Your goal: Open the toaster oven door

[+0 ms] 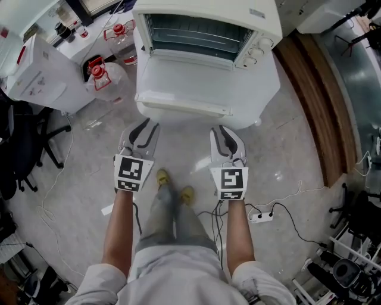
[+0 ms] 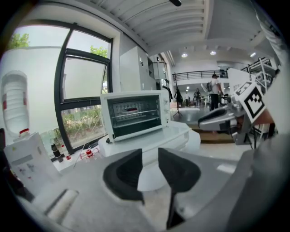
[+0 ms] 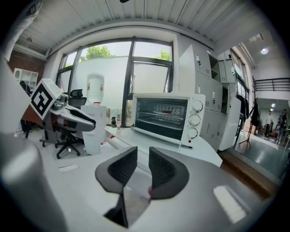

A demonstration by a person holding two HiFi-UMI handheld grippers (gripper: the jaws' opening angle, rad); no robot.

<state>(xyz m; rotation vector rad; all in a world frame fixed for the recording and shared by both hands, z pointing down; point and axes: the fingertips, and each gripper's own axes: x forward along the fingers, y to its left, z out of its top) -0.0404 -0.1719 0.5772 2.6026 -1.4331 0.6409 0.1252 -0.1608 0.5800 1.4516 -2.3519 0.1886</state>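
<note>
From the head view, the left gripper [image 1: 144,126] and the right gripper [image 1: 225,131] are held side by side. Each one's jaws stand a narrow gap apart, holding and touching nothing. The white toaster oven [image 1: 205,15] sits at 12 o'clock, with its door [image 1: 190,83] folded down flat toward the person. A thin strip of floor [image 1: 184,137] shows between the door's front edge and the gripper tips. The frame cuts off the oven's top. Water jugs [image 1: 107,77] stand at 10 o'clock.

No legible text, brand, number or sign on anything in view.
</note>
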